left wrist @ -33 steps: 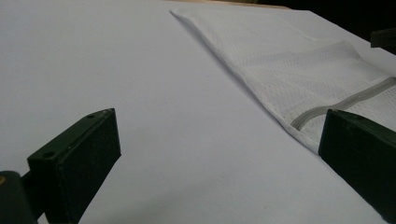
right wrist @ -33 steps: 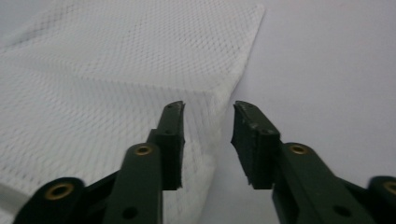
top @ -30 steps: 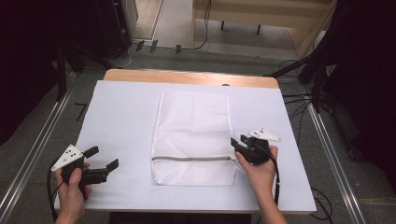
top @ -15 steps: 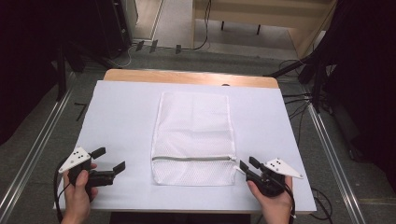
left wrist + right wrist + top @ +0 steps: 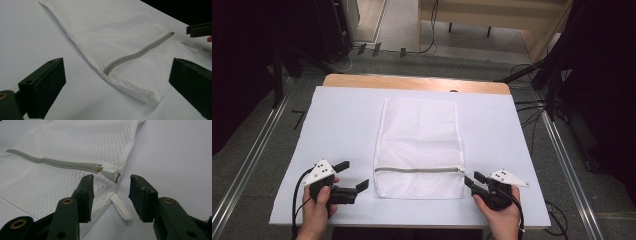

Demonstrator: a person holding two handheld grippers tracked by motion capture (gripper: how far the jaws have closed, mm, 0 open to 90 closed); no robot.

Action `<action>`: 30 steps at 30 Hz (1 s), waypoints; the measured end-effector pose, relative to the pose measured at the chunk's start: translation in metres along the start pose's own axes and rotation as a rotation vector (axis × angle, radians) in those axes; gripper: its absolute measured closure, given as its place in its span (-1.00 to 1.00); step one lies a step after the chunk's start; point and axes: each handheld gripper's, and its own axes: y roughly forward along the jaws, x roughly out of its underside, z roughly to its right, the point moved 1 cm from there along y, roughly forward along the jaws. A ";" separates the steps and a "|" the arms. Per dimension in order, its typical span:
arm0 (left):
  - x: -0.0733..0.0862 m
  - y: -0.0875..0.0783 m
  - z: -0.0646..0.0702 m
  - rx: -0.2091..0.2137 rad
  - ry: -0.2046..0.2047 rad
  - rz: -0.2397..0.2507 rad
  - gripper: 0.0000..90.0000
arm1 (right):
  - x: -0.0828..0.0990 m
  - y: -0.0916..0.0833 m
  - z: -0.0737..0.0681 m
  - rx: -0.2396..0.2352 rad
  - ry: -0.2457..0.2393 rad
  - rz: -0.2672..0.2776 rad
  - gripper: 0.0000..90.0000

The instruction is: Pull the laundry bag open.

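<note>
- Your mesh laundry bag (image 5: 419,147) lies flat along the middle of the white table cover (image 5: 337,120), its grey zipper (image 5: 418,169) running across near the end closest to you and zipped shut.
- Your right gripper (image 5: 471,178) sits just off the bag's near right corner, jaws parted and holding nothing. In the right gripper view the metal zipper pull (image 5: 98,168) lies just ahead of them, and a small white hanging loop (image 5: 121,207) lies between them.
- Your left gripper (image 5: 353,176) rests just beside the bag's near left corner, jaws wide apart and empty.
- You look to be at the approach step — nothing gripped yet.
- Next, pinch the bag's left corner to anchor it, then bring the right jaws forward onto the pull — it is small and lies flat.
</note>
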 end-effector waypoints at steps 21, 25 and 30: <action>-0.003 0.018 0.018 0.068 -0.015 -0.011 -0.84 | 0.000 0.037 -0.014 0.048 -0.091 -0.097 0.30; -0.004 0.022 0.024 0.074 -0.010 -0.020 -0.84 | 0.001 0.039 -0.021 0.111 -0.138 -0.096 0.54; -0.006 0.030 0.034 0.055 -0.012 -0.040 -0.65 | 0.000 0.039 -0.018 0.093 -0.112 -0.095 0.90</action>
